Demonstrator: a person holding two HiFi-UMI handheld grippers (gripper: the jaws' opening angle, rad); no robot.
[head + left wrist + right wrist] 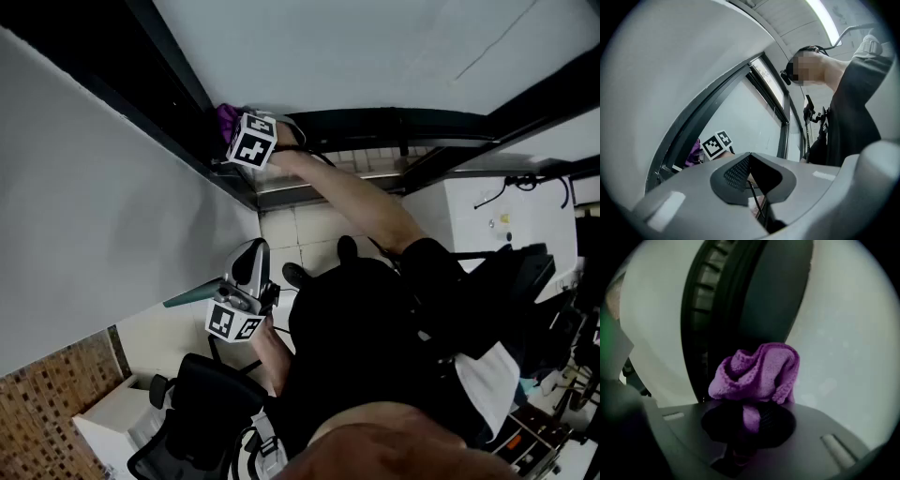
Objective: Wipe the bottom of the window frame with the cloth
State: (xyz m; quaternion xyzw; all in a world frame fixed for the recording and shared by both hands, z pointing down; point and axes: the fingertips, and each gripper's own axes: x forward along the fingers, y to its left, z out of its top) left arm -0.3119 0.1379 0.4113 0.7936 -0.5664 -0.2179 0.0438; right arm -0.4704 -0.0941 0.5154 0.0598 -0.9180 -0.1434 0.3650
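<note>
Cloth (757, 369) clamped in right gripper (749, 416), at frame (719, 301) | to be pressed flat along bottom edge | left gripper (754, 187) closed, empty.

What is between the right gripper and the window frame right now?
The purple cloth: the right gripper is shut on it, and it bunches up before the dark window frame. The right gripper view shows this.

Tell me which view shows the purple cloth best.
Right gripper view: the purple cloth fills the centre, bunched and pinched in the right claw. Head view shows only a sliver behind the marker cube; left gripper view, a small distant patch.
</note>
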